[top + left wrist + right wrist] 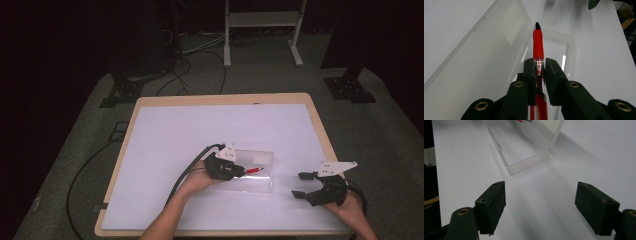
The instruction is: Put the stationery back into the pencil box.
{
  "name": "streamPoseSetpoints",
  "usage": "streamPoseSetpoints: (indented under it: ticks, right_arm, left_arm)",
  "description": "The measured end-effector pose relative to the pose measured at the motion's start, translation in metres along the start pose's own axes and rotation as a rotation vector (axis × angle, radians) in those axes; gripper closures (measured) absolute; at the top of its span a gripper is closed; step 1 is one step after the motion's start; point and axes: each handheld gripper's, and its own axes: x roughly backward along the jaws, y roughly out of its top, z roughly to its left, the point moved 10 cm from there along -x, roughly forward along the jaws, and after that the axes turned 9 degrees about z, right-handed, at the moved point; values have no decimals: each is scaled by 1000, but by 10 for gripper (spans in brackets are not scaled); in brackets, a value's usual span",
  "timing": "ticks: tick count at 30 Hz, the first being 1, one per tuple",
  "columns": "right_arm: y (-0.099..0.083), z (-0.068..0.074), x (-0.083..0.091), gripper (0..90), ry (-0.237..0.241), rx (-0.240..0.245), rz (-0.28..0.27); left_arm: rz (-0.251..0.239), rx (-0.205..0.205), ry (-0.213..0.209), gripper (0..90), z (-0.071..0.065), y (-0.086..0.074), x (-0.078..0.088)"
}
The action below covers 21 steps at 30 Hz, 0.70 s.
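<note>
My left gripper (242, 171) (539, 65) is shut on a red pen (254, 170) (538, 42) with a black tip. The pen points out over the open clear plastic case (252, 172) (486, 52), just above its tray, with the lid standing behind it. Off to the right, my right gripper (299, 185) (540, 206) stands open on the white table top, nothing between its jaws. It faces the near end of the clear case (529, 152), a short way in front of it.
The white mat (200, 135) covers a wooden-edged table (127, 130). Cables (95, 165) run over the grey floor at the left. A white stand (262, 30) and dark frame feet (350, 87) stand beyond the far edge.
</note>
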Motion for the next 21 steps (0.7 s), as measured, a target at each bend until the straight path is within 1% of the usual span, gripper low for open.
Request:
streamPoseSetpoints:
  ticks: [2,8,10,21]
  right_arm:
    - [0,0,0,237,0,1,-1]
    - [0,0,0,237,1,1,1]
    - [0,0,-1,237,2,2,3]
    - [0,1,0,237,3,2,1]
  left_arm:
    - [-3,7,-3,795,0,1,-2]
    - [9,4,-1,795,1,0,-6]
    - [12,10,-1,795,1,0,-7]
    - [31,-3,-6,795,-1,0,-14]
